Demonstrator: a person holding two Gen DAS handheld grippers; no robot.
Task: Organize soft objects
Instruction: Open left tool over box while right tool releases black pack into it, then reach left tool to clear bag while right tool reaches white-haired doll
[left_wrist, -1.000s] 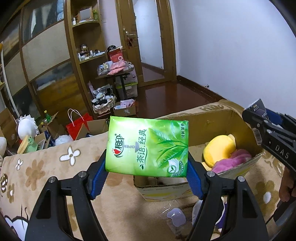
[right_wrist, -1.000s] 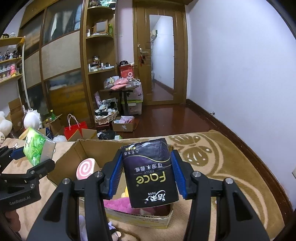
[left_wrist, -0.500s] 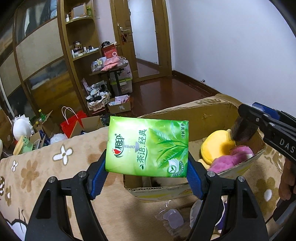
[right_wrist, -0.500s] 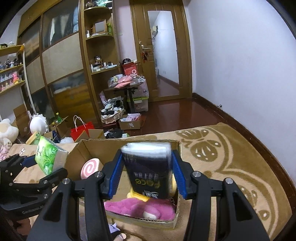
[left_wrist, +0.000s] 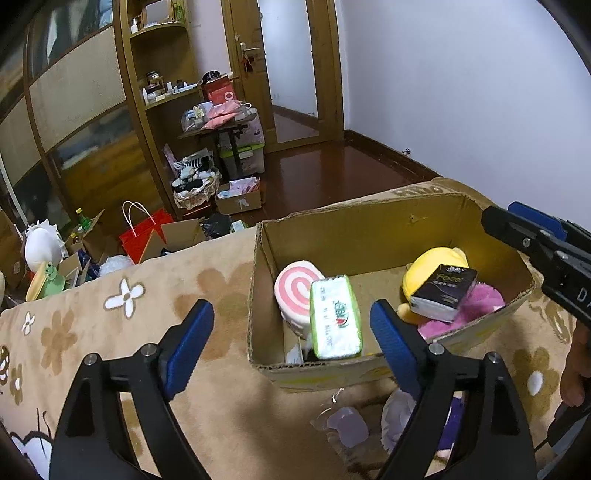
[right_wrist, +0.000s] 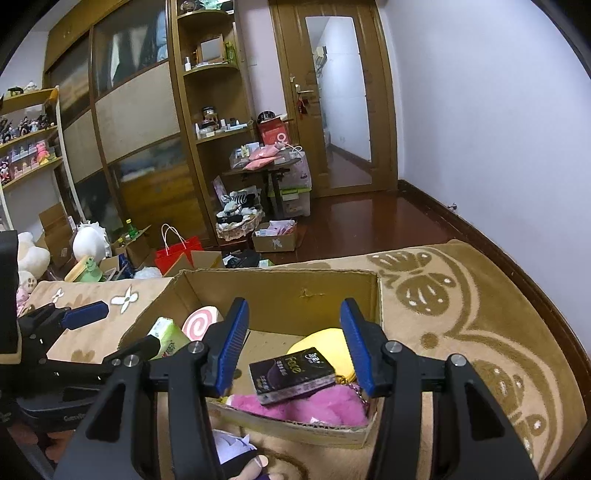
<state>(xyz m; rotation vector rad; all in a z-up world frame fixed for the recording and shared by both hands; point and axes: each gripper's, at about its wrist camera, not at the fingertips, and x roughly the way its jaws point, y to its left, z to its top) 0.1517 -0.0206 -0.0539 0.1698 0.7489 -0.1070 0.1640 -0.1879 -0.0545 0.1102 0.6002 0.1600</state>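
Behind my work area: a plain pale wall (right_wrist: 498, 122) fills the right of the frame; a wooden door with a glass panel (right_wrist: 340, 96) stands at upper centre. A tall wooden shelf unit (right_wrist: 210, 92) and panelled wardrobe (right_wrist: 133, 122) occupy the upper left. Dark red wooden floor (right_wrist: 369, 225) lies mid-frame, cluttered at left.

Green tissue pack (left_wrist: 335, 318), black tissue pack (right_wrist: 291, 373), pink-and-white swirl cushion (left_wrist: 295, 288).
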